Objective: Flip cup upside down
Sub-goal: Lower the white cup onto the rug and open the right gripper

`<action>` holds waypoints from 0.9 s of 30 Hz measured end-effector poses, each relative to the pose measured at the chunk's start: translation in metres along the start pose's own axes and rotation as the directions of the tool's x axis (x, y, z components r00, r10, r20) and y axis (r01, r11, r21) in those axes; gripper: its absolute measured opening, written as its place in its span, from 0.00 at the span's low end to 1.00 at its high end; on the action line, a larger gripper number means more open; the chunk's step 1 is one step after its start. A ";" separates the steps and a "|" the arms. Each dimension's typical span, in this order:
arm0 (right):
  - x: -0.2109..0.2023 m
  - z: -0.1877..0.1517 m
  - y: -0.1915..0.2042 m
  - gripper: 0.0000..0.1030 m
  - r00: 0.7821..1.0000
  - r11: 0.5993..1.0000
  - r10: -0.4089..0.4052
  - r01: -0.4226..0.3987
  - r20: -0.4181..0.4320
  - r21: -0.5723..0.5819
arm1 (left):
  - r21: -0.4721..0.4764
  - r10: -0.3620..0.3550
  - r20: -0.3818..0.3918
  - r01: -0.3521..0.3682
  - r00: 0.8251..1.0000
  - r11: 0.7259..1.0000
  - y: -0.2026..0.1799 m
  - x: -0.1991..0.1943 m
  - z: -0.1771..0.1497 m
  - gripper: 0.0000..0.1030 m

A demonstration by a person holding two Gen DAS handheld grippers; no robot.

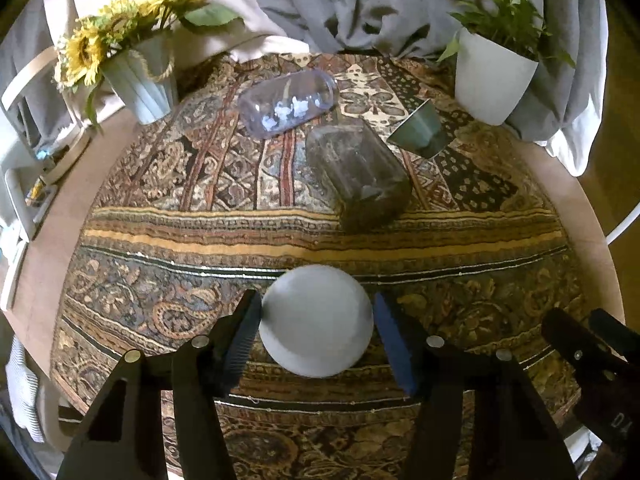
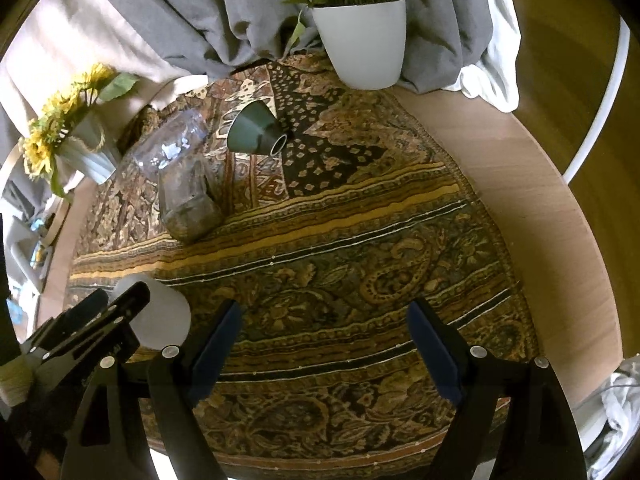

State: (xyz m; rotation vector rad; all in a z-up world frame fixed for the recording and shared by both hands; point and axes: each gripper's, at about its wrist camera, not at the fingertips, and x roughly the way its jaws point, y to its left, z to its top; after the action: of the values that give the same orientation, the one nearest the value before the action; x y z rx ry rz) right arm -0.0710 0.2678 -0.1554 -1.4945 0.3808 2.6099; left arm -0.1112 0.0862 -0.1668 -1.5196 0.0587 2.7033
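Note:
A white cup (image 1: 318, 320) stands upside down on the patterned cloth (image 1: 200, 240), its closed bottom facing up. My left gripper (image 1: 318, 334) is open around it, one finger on each side; the left pad (image 1: 244, 336) is at the cup's wall, the right pad (image 1: 394, 344) a little off it. In the right wrist view the cup (image 2: 164, 316) shows at lower left with the left gripper's fingers (image 2: 120, 308) beside it. My right gripper (image 2: 324, 344) is open and empty above the cloth (image 2: 360, 240), right of the cup.
A clear cup (image 1: 288, 102), a smoky brown cup (image 1: 358, 172) and a green cup (image 1: 420, 130) lie on their sides further back. A sunflower vase (image 1: 140, 80) stands back left, a white plant pot (image 1: 492, 76) back right. Grey fabric drapes behind. The round wooden table's edge (image 2: 540, 220) curves right.

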 end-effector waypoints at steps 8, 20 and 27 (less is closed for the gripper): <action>-0.008 0.002 0.008 0.82 1.000 1.000 0.000 0.000 0.024 -0.008 | -0.009 -0.020 0.069 0.020 0.997 1.000 0.007 -0.023 0.003 0.89; -0.079 0.003 0.041 0.89 0.977 0.999 0.035 -0.029 0.212 -0.035 | -0.020 0.035 0.253 -0.031 0.967 0.999 0.042 -0.104 0.009 1.00; -0.114 -0.003 0.068 0.92 0.956 0.997 0.054 -0.038 0.287 -0.060 | -0.061 0.044 0.275 -0.029 0.960 0.998 0.075 -0.136 0.005 1.00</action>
State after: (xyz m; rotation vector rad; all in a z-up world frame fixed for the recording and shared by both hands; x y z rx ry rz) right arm -0.0252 0.2044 -0.0478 -1.1035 0.3192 2.8390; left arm -0.0486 0.0095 -0.0471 -1.1473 0.0015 2.9404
